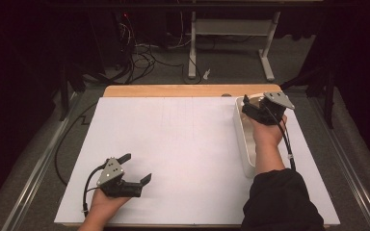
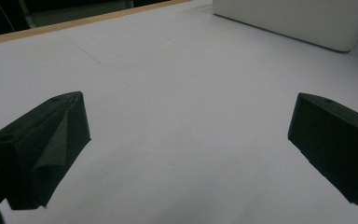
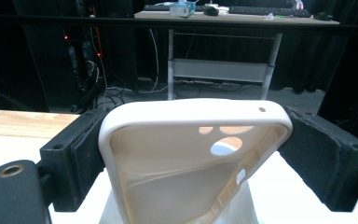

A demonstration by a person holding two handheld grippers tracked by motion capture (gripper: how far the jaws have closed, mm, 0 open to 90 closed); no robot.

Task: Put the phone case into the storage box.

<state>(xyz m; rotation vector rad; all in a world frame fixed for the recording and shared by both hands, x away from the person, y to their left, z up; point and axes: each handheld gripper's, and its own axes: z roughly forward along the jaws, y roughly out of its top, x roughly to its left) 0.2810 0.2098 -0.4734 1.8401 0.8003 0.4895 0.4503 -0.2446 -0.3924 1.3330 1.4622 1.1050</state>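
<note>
Two hand-held grippers are ours: the right hand-held gripper [image 1: 250, 107] clamps the far end of the white tray [image 1: 244, 144], jaws pressing either side of its rim. That tray's long axis runs near-to-far along the table [image 1: 173, 144]; our left hand-held gripper [image 1: 137, 168] rests well left of it, jaws spread, empty.

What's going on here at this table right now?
A person at a white-covered table holds a hand-held gripper in each hand. The right hand-held gripper has its jaws closed on the end wall of a long white plastic bin at the far right of the table. The left hand-held gripper rests near the front left with its jaws wide apart, holding nothing.
</note>
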